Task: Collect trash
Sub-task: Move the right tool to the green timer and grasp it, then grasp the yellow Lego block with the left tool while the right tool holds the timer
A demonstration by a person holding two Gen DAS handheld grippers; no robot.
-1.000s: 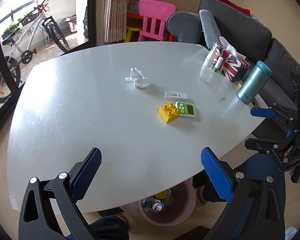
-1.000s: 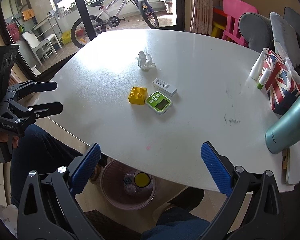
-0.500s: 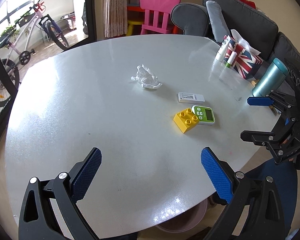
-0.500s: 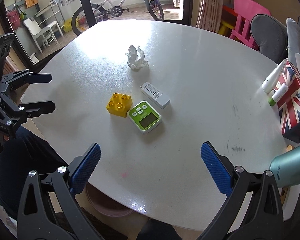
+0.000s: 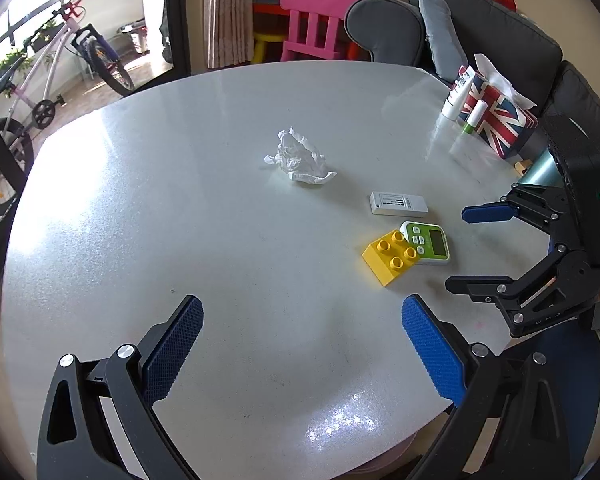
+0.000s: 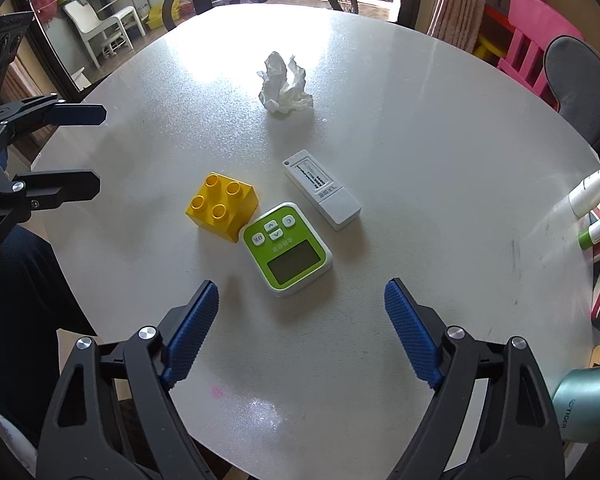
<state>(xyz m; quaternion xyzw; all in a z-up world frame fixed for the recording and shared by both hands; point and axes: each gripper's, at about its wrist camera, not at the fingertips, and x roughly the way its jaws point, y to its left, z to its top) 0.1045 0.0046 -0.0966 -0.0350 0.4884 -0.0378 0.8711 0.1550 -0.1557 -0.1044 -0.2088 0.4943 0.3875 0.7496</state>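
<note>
the right gripper [image 6: 300, 320] hangs over the near side of the table [image 6: 420, 128], jaws wide with nothing between them, having just closed in a little. the left gripper [image 5: 300, 344] is likewise spread and empty. past the green timer [image 6: 288, 248] and yellow block [image 6: 222, 206], the crumpled tissue [image 6: 282, 84] lies straight ahead of the right gripper, near the table's middle. neither hand looks clearly nearer. the wad stands in peaks, with no clear long axis.
</note>
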